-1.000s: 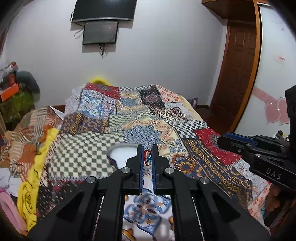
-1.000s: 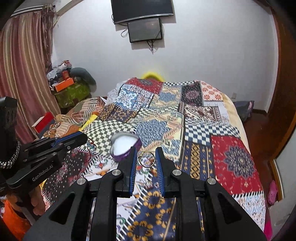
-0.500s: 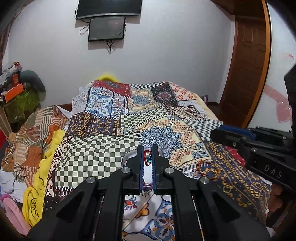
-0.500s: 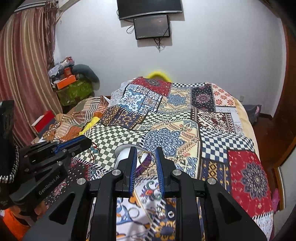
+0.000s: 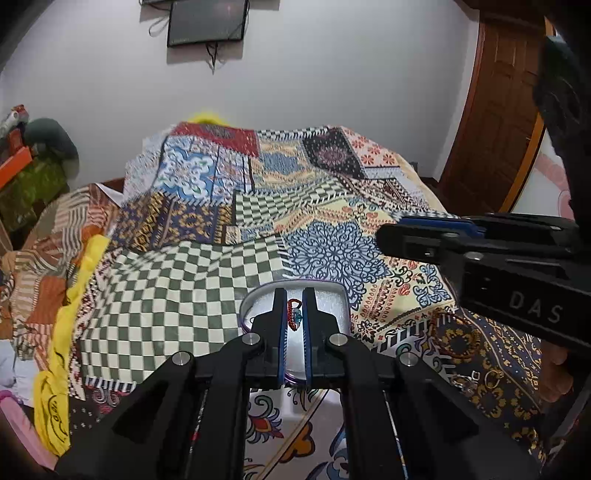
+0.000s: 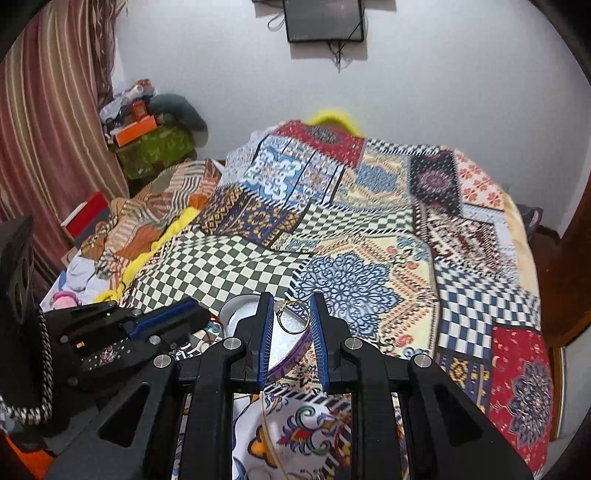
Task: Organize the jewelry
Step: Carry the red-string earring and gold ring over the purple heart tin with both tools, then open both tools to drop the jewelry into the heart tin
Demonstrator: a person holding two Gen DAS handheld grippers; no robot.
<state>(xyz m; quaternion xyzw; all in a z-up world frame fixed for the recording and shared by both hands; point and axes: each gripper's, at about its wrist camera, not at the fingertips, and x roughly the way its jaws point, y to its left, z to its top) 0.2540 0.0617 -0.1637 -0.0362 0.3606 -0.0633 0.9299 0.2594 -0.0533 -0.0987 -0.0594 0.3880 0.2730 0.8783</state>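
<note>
A heart-shaped purple box (image 5: 332, 306) with a white lining lies open on the patchwork bedspread (image 5: 177, 295). My left gripper (image 5: 294, 306) hovers right over it, shut on a small red-and-blue beaded piece (image 5: 294, 314). In the right wrist view my right gripper (image 6: 291, 314) is shut on a gold ring (image 6: 293, 318), held above the same box (image 6: 243, 314). The left gripper (image 6: 162, 321) shows at the left there. The right gripper's black body (image 5: 480, 251) crosses the left wrist view at the right.
More jewelry lies on the spread near the box: a brown beaded bracelet (image 5: 456, 332) and small rings (image 5: 480, 378). Piled clothes (image 6: 110, 236) and a curtain (image 6: 48, 129) sit left of the bed, a wooden door (image 5: 495, 122) right. A dark screen (image 5: 207, 22) hangs on the far wall.
Both grippers moved forward and down toward the heart-shaped box, which now lies directly under their fingertips. Each keeps its hold on its piece.
</note>
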